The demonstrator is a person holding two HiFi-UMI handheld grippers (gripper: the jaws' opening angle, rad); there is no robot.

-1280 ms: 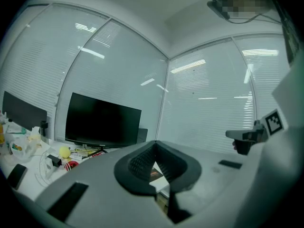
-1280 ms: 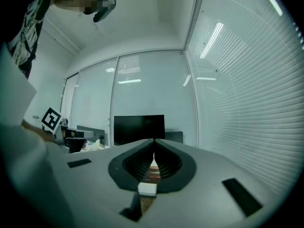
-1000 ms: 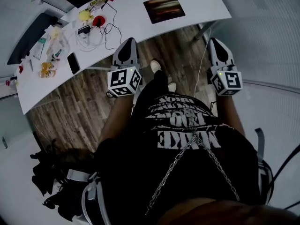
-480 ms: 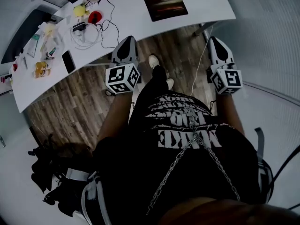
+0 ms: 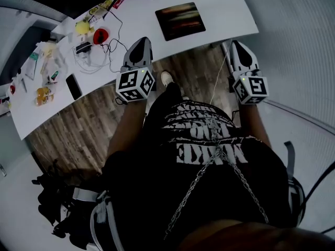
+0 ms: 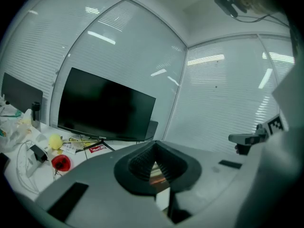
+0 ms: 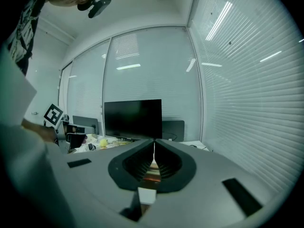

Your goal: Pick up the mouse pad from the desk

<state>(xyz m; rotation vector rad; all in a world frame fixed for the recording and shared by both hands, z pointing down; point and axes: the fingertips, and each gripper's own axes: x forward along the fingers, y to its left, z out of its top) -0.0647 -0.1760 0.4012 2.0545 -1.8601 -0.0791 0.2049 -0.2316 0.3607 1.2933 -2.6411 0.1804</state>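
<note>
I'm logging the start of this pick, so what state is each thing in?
mouse pad: flat on the desk, untouched
left gripper: shut, empty
right gripper: shut, empty
monitor: screen dark
phone: lying flat, screen dark

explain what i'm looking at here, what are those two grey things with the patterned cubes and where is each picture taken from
No robot here: a person stands at a white desk and holds a tool in each hand, the left hand-held gripper and the right hand-held gripper. The cubes are part of them. The top-down picture comes from a camera on the person's head; the other two come from cameras riding on each one, looking along its jaws. Both pairs of jaws are shut and hold nothing. On the desk are a mouse pad, a phone, a red object and a monitor.
</note>
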